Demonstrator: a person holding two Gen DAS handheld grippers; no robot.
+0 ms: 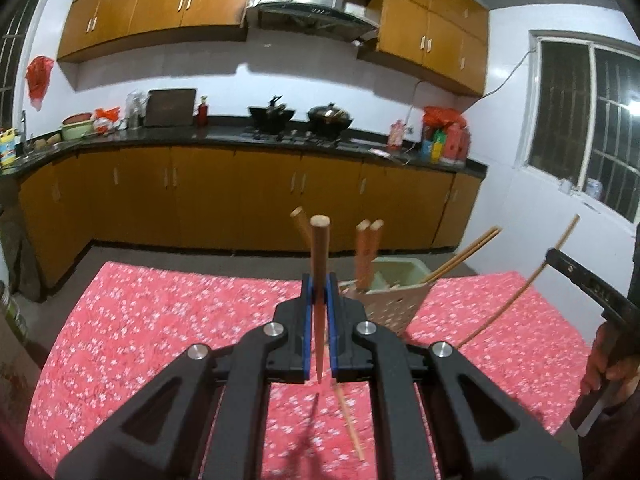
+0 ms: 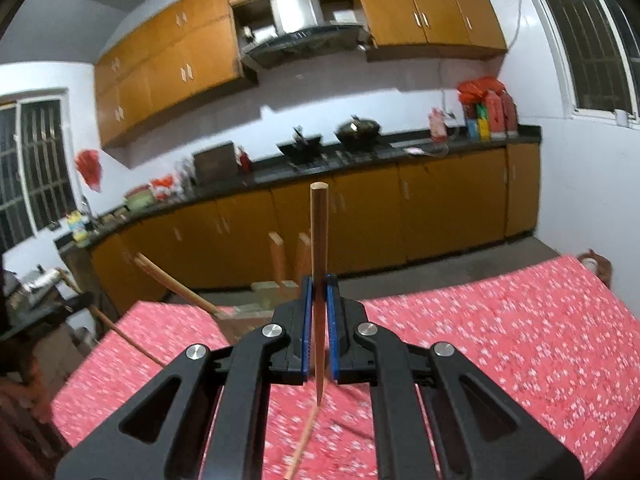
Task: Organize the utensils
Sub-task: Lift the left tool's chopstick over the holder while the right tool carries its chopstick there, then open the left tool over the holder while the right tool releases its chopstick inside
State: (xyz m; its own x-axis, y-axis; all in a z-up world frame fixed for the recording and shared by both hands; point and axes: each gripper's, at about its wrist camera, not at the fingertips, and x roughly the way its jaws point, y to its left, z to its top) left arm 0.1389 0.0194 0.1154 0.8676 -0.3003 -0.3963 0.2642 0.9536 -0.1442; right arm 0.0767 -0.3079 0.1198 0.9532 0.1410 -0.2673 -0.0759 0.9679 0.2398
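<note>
Each chopstick (image 1: pixel 319 264) stands upright, thick end up, pinched in a hand-held gripper, probably so it drops tip-first into the holder (image 1: pixel 394 296) on the table (image 1: pixel 160 312). The left hand-held gripper (image 1: pixel 319 320) and right hand-held gripper (image 2: pixel 319 320) both clamp one; another chopstick (image 1: pixel 349 426) lies loose below.

A home kitchen is shown. Wooden wall cabinets (image 1: pixel 168 0) and a range hood (image 1: pixel 316 8) are seen above a dark worktop (image 1: pixel 224 135), where woks (image 1: pixel 330 117) are set on a stove.
</note>
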